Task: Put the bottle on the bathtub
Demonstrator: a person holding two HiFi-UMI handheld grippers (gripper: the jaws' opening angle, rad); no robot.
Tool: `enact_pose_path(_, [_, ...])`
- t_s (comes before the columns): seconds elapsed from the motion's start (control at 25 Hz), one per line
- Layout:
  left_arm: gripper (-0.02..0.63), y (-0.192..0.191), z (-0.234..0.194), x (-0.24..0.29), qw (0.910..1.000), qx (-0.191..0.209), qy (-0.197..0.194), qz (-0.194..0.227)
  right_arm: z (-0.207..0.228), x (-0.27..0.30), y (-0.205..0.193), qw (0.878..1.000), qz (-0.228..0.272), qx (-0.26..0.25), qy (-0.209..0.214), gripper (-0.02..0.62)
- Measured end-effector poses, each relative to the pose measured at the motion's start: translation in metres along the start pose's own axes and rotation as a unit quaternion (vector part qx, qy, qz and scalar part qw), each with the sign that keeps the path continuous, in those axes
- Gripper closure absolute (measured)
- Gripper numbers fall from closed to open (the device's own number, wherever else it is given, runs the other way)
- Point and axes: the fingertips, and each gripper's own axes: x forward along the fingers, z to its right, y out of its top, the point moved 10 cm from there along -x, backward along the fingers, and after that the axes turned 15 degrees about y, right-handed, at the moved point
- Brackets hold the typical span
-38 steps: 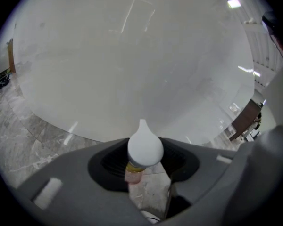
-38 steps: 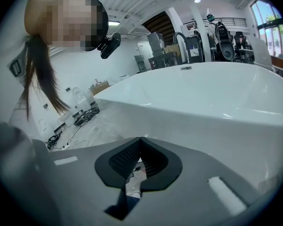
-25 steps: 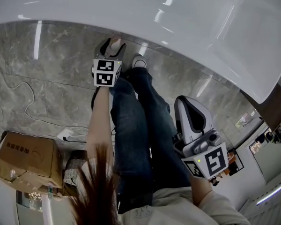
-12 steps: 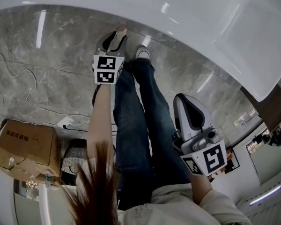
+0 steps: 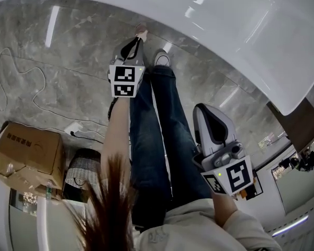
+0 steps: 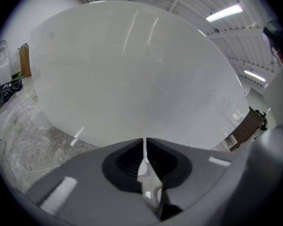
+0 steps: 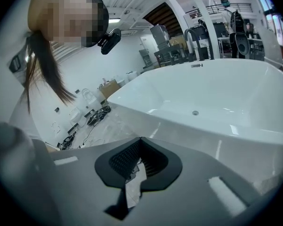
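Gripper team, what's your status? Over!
Left gripper just closed, nothing between. Right gripper shut, empty. No bottle in view. Bathtub ahead, nothing blocking.

- Floor (image 5: 68, 61): grey veined marble, glossy, streaked with reflected light.
- Cardboard box (image 5: 26, 153): brown, near a woven basket (image 5: 83, 174).
- Cable (image 5: 26, 95): thin, looping across the floor.
- Ceiling strip lights (image 6: 225, 12): long, lit.

The left tongs (image 5: 141, 35) have just closed, empty; right tongs (image 5: 201, 110) shut.

Grey marble floor (image 5: 68, 51) — white bathtub (image 5: 240, 30), cardboard box (image 5: 29, 153), wicker basket (image 5: 83, 174), loose white cable (image 5: 26, 82)
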Motion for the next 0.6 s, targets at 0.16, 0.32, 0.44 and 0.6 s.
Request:
enact_pose_path(0.16, [0.543, 0.014, -0.001, -0.014, 0.9999, 0.000, 0.009, 0.010, -0.002, -0.006, 0.010, 1.000, 0.009, -0.006, 0.011, 0.597])
enact_pose_path(0.32, [0.557, 0.026, -0.001, -0.025, 0.9996, 0.002, 0.022, 0.019, 0.002, -0.014, 0.014, 1.000, 0.011, -0.009, 0.014, 0.597])
enact_pose_path(0.44, [0.557, 0.032, 0.000, -0.033, 0.9992, -0.002, 0.032, 0.024, 0.004, -0.018, 0.016, 1.000, 0.009, -0.013, 0.017, 0.597])
enact_pose_path(0.6, [0.557, 0.037, 0.001, -0.046, 0.9981, -0.012, 0.054, 0.028, 0.005, -0.023, 0.021, 1.000, 0.012, -0.019, 0.019, 0.597])
